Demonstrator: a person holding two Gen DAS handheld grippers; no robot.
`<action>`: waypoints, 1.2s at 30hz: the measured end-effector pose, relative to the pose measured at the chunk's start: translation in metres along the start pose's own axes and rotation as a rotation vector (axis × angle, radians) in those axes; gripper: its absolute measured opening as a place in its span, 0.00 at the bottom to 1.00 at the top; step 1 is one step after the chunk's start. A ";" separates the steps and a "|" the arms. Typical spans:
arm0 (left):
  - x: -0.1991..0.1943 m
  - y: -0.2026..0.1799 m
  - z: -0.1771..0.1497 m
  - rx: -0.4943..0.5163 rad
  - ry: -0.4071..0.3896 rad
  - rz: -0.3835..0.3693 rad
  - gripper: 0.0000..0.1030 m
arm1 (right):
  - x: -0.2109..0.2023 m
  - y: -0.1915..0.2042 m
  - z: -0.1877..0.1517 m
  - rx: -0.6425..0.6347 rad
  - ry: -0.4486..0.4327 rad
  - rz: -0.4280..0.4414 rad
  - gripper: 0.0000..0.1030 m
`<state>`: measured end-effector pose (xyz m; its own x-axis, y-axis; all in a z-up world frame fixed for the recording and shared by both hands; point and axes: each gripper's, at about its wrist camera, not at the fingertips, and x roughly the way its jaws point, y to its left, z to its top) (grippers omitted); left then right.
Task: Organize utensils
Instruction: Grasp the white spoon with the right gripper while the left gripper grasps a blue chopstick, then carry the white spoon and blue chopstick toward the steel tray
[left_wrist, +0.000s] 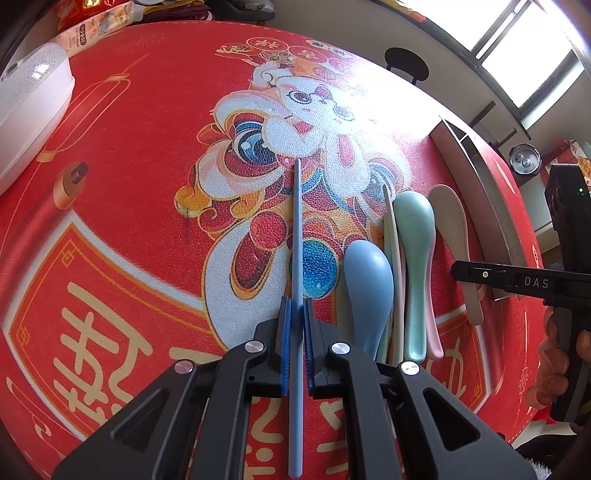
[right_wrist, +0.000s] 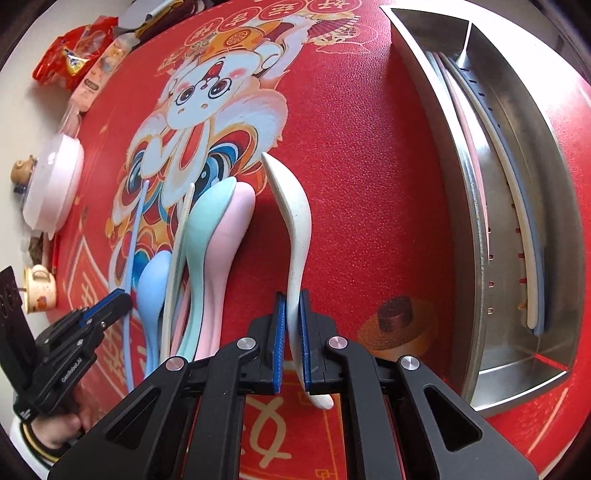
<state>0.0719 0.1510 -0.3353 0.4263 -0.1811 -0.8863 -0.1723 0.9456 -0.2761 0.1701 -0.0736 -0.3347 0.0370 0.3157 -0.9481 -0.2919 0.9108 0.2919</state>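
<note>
My left gripper (left_wrist: 297, 306) is shut on a thin blue chopstick (left_wrist: 297, 229) that points away over the red tablecloth. To its right lie a blue spoon (left_wrist: 369, 280), a cream chopstick (left_wrist: 393, 240), a green spoon (left_wrist: 413, 229) and a pink spoon (right_wrist: 229, 240), side by side. My right gripper (right_wrist: 291, 306) is shut on the handle of a white spoon (right_wrist: 291, 206), whose bowl points away. The steel utensil tray (right_wrist: 461, 184) stands to the right, with pink, white and blue chopsticks (right_wrist: 517, 206) lying in it.
A white lidded container (left_wrist: 29, 110) sits at the table's far left edge. Snack packets (right_wrist: 74, 51), a small teapot (right_wrist: 22, 171) and a mug (right_wrist: 38, 291) stand beyond it. A person's hand (right_wrist: 62, 435) holds the left gripper.
</note>
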 end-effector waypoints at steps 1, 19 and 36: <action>0.000 -0.001 0.000 0.001 -0.002 0.002 0.08 | 0.001 0.001 0.000 -0.003 -0.006 -0.005 0.07; -0.001 -0.022 -0.010 0.139 -0.010 0.104 0.08 | 0.002 0.016 -0.004 -0.100 -0.044 -0.087 0.06; -0.006 -0.010 -0.010 0.058 0.006 0.036 0.06 | -0.002 0.007 -0.002 -0.049 -0.033 -0.032 0.07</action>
<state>0.0625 0.1403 -0.3309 0.4156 -0.1484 -0.8973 -0.1352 0.9656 -0.2223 0.1661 -0.0687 -0.3314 0.0786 0.2961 -0.9519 -0.3367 0.9066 0.2542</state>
